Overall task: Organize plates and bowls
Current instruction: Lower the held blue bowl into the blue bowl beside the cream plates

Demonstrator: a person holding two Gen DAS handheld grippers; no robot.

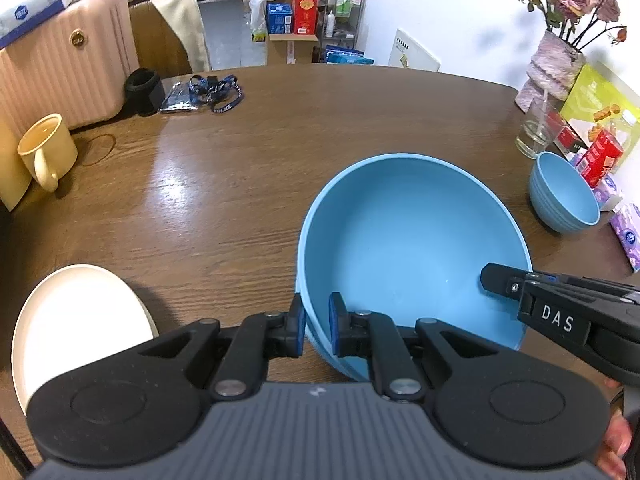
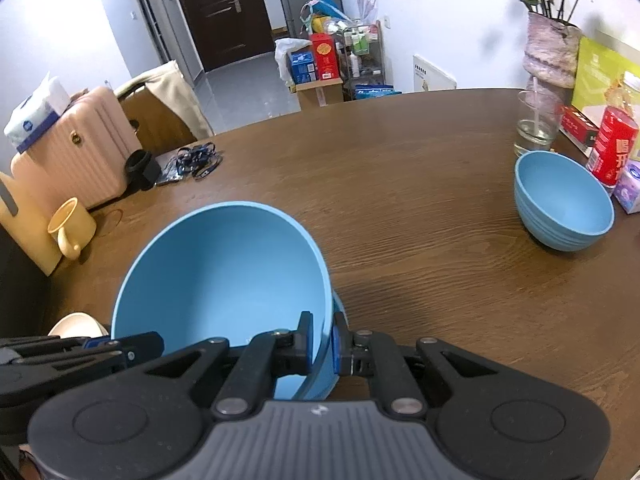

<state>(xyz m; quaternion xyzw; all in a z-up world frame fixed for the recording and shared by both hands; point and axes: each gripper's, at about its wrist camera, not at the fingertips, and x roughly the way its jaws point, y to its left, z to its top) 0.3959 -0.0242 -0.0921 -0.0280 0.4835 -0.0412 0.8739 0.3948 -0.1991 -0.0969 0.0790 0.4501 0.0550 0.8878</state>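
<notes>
A: Nearest the lens, the left gripper (image 1: 316, 326) pinches the near rim of the big blue bowl (image 1: 408, 240).

B: And the right gripper (image 2: 324, 344)?

A: Clamped on the same bowl's right rim, one pad inside, one outside. The bowl is empty.

B: Other dishes?

A: A small blue bowl (image 2: 564, 200), empty, well apart on the table (image 2: 400, 184); a cream plate (image 1: 76, 320) at left.

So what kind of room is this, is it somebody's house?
Most likely a home dining area: a wooden table with bowls, a vase of dried flowers, a pink suitcase beside it, and a front door down the hall.
</notes>
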